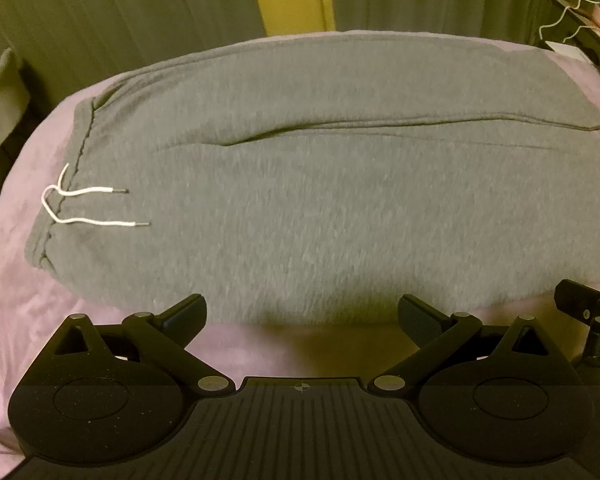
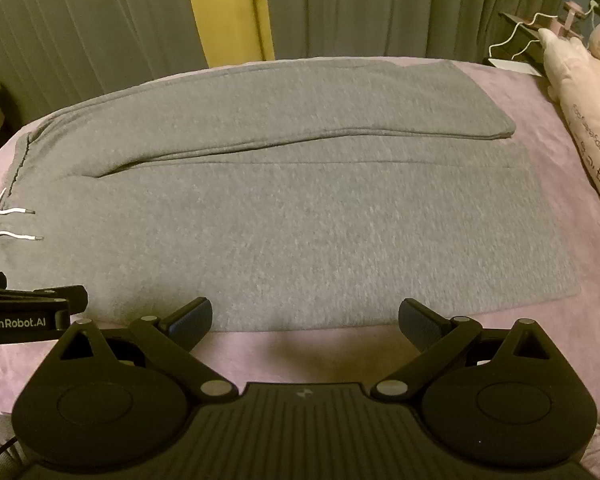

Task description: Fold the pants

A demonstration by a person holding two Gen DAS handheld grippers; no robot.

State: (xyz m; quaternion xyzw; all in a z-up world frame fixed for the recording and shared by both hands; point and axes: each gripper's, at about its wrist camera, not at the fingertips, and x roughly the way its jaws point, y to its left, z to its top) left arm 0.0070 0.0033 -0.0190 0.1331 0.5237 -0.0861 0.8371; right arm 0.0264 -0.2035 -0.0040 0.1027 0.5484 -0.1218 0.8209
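Grey sweatpants [image 1: 300,184] lie flat across a pink bed, waistband at the left, legs running right; they also show in the right wrist view [image 2: 284,216]. A white drawstring [image 1: 88,208] lies on the waistband, also seen in the right wrist view [image 2: 8,224]. The far leg overlaps the near one along a seam. My left gripper [image 1: 302,316] is open and empty, just short of the pants' near edge. My right gripper [image 2: 305,318] is open and empty at the near edge further right. The right gripper's side shows in the left wrist view [image 1: 588,312]; the left gripper's body shows in the right wrist view [image 2: 24,312].
The pink bedspread [image 2: 540,92] shows around the pants. A pink plush pillow [image 2: 584,112] lies at the right edge. Grey curtains [image 2: 380,8] hang behind the bed with a yellow strip [image 2: 224,8]. A dark shelf with a white cable [image 2: 520,36] stands at the back right.
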